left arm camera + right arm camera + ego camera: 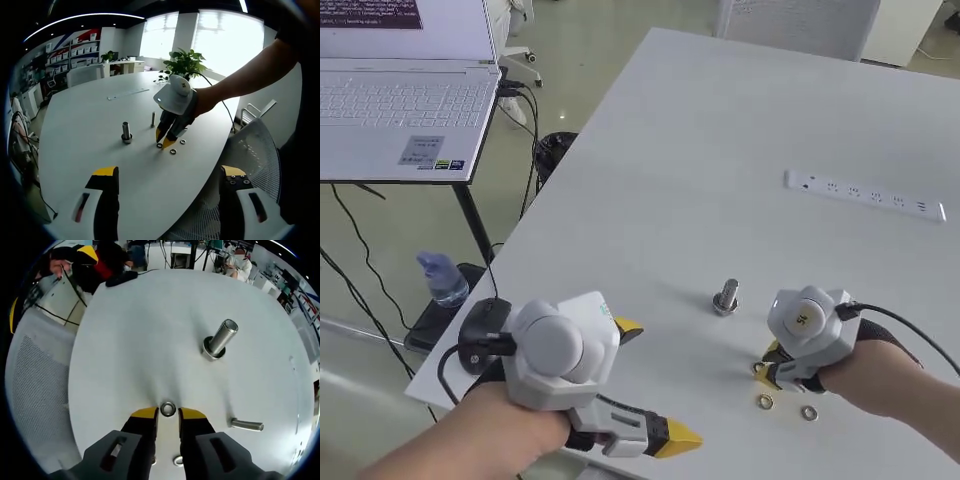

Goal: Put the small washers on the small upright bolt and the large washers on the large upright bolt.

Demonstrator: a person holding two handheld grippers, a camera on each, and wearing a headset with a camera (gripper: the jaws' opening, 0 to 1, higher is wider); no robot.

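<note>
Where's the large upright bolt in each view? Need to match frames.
Head view: large bolt just right of centre, up and left of the right gripper.
Left gripper view: large bolt left of centre, the right gripper to its right.
Right gripper view: large bolt upper right, tilted in the picture, ahead of the right gripper.
Shared landmark: the right gripper, tips down among the loose washers.

The bench [720,150] is plain white. The left gripper [655,382] and right gripper [767,365] have white bodies, black middles and yellow tips on the jaws. The large bolt [725,297], small bolt [246,425] and washers [809,412] are silvery grey. The power strip [865,194] is white. The laptop [400,110] is silver with a dark purple screen. The bottle [443,278] is bluish.
</note>
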